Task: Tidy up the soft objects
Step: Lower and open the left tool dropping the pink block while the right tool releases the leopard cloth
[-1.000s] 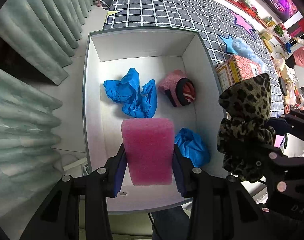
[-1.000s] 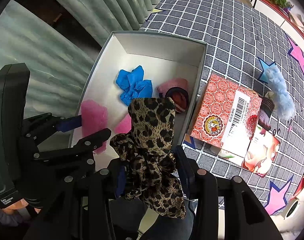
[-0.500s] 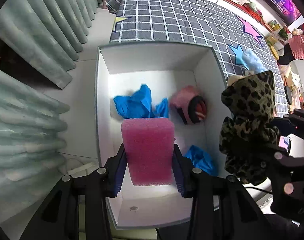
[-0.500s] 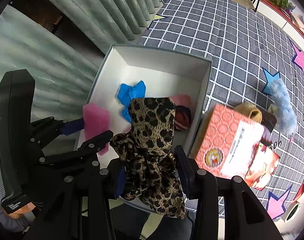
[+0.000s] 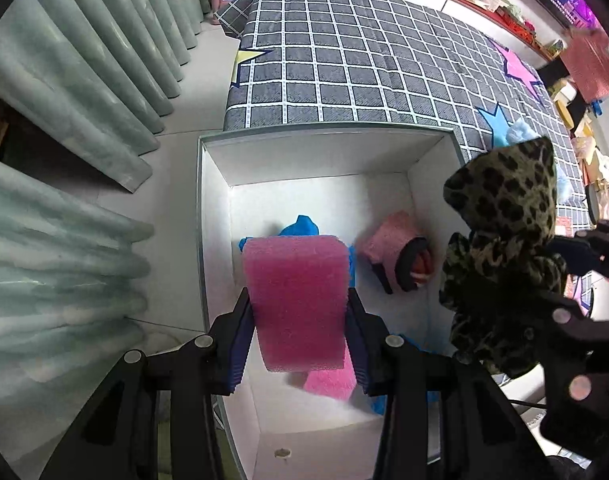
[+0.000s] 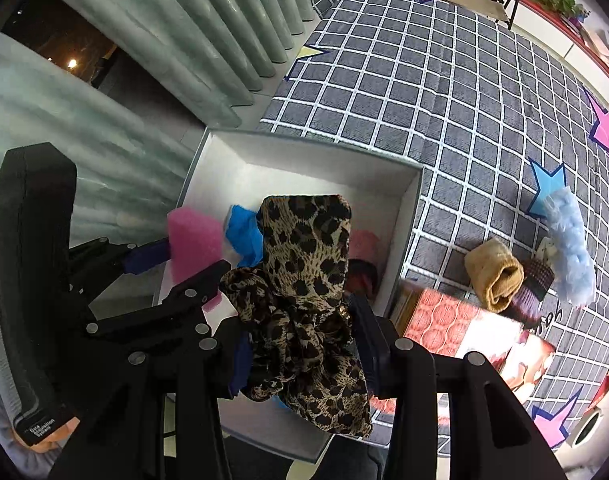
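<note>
Two pink sponges (image 5: 298,300), one leopard scrunchie (image 6: 304,280), one white box (image 5: 324,160).

Two black plastic grippers, left (image 5: 300,320) and right (image 6: 300,344), with blue ribbed pads (image 5: 238,344), silver round screw heads, a small white-lettered label on the left one's housing.

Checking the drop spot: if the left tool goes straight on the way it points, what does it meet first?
Probably the crumpled blue cloth on the white box floor, right behind the pink sponge the left tool grips; depth is uncertain.
</note>
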A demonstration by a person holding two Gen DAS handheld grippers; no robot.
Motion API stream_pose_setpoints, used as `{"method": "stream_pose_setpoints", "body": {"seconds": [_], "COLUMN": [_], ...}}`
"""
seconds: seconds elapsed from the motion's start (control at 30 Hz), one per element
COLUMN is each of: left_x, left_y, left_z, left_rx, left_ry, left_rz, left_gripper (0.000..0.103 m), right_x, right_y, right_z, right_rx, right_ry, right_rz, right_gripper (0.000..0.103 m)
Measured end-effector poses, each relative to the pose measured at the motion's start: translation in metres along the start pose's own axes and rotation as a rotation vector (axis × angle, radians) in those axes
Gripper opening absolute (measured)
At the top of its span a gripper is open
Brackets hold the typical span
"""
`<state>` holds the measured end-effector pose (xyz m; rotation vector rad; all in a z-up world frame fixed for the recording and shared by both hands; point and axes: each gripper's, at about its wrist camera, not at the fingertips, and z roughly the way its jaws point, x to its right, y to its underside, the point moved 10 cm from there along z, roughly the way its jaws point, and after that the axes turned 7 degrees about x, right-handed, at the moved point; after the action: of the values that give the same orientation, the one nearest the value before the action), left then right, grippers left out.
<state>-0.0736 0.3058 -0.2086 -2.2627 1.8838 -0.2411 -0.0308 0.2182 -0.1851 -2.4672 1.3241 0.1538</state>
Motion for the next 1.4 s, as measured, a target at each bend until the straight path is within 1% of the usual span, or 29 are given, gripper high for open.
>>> {"method": "stream_pose_setpoints", "body": {"seconds": [0.23, 0.7, 1.17, 1.27, 1.33, 1.37, 1.4], "left_x": [0.002, 0.005, 0.006, 0.008, 0.008, 0.008, 0.007], "left_y": [0.000, 0.003, 0.002, 0.000, 0.002, 0.002, 0.003], "left_z": [0.012, 0.024, 0.030, 0.030, 0.031, 0.032, 0.033], "left_rx": [-0.027, -0.062, -0.075, -0.067, -0.071, -0.077, -0.081], "left_ry": [-0.014, -0.013, -0.011, -0.006, -0.008, -0.011, -0.013], "left_rz": [0.008, 0.010, 0.000, 0.008, 0.013, 0.012, 0.007], "left_gripper": [0.046, 0.046, 0.046, 0.047, 0.052, 0.060, 0.070], "right_x": [0.007, 0.010, 0.010, 0.010, 0.009, 0.009, 0.008], "right_y": [-0.009, -0.012, -0.014, -0.016, -0.017, -0.018, -0.019], "right_z": [0.005, 0.009, 0.015, 0.016, 0.017, 0.017, 0.017], "right_rx": [0.006, -0.004, -0.021, -0.019, -0.017, -0.016, -0.015], "right_ry": [0.011, 0.011, 0.016, 0.010, 0.008, 0.006, 0.003], "right_rz": [0.015, 0.018, 0.012, 0.017, 0.015, 0.014, 0.012], "right_gripper": [0.046, 0.046, 0.046, 0.046, 0.046, 0.046, 0.046]}}
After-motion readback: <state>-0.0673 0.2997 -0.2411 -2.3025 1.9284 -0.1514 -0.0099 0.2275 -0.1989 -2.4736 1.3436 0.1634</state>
